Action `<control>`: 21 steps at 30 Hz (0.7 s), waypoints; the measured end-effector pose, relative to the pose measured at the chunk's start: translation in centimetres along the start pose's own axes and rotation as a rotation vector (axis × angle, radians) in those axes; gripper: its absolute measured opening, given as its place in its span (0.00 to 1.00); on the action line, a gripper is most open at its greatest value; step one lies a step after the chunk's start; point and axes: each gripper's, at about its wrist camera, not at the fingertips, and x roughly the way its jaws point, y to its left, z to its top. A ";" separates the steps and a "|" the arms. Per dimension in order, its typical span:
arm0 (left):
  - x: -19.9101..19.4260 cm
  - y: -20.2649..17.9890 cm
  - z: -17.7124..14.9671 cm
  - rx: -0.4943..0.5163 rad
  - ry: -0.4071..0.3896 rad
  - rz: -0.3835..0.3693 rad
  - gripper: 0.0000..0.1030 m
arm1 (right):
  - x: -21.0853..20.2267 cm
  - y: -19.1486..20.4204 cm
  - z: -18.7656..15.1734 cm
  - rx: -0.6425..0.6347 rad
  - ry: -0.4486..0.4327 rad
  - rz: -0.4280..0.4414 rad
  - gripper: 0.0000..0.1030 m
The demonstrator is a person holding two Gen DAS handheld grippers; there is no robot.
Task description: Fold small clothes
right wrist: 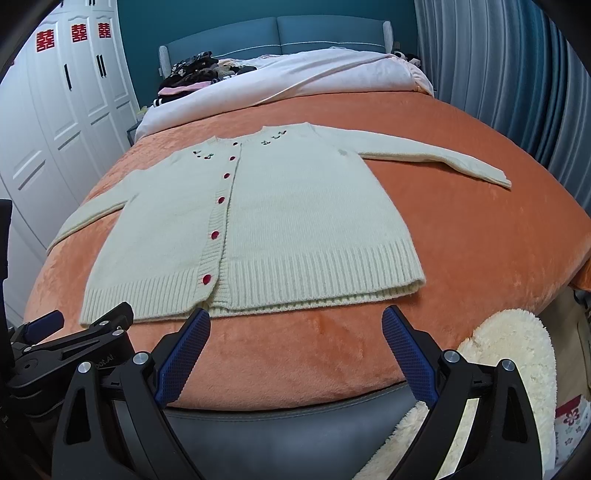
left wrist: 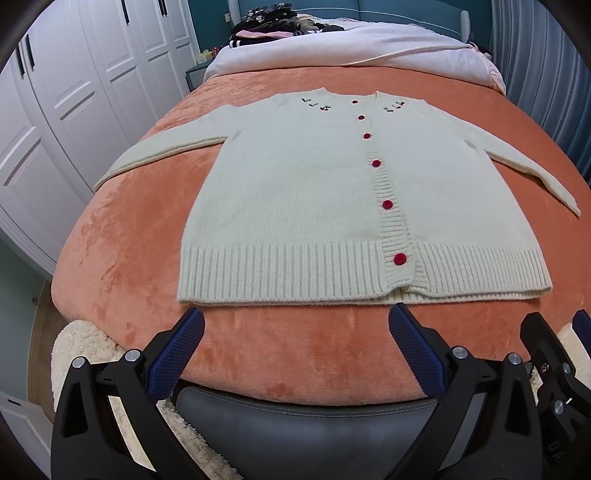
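A cream knit cardigan (left wrist: 295, 192) with red buttons lies flat, face up, on the orange bed cover (left wrist: 129, 240), both sleeves spread out to the sides. It also shows in the right wrist view (right wrist: 277, 221). My left gripper (left wrist: 295, 314) is open and empty, hovering just short of the ribbed hem. My right gripper (right wrist: 295, 315) is open and empty, also just before the hem, to the right of the left one. The right gripper shows at the left view's right edge (left wrist: 550, 354); the left gripper shows at the right view's left edge (right wrist: 74, 332).
A white duvet (left wrist: 351, 48) and a pile of dark clothes (left wrist: 266, 22) lie at the bed's far end. White wardrobe doors (left wrist: 74, 110) stand left, blue curtains (right wrist: 517, 92) right. A fluffy cream rug (right wrist: 509, 369) lies on the floor by the dark bed frame (left wrist: 295, 417).
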 end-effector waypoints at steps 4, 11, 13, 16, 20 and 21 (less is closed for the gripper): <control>0.1 0.1 -0.1 0.001 0.001 0.002 0.95 | 0.0 -0.1 0.0 0.002 0.002 0.002 0.90; 0.2 0.1 -0.2 0.000 0.006 0.003 0.95 | 0.0 0.0 0.0 0.000 0.004 0.005 0.90; 0.2 0.2 -0.2 0.003 0.006 0.001 0.95 | 0.1 0.0 0.0 -0.001 0.004 0.005 0.90; 0.2 0.1 -0.2 0.001 0.007 0.000 0.95 | 0.1 0.0 0.0 -0.001 0.005 0.005 0.90; 0.3 0.1 -0.2 -0.001 0.008 0.000 0.95 | 0.1 0.1 0.0 -0.001 0.007 0.005 0.90; 0.3 0.1 -0.3 0.000 0.008 0.000 0.95 | 0.1 0.1 0.0 -0.002 0.006 0.006 0.90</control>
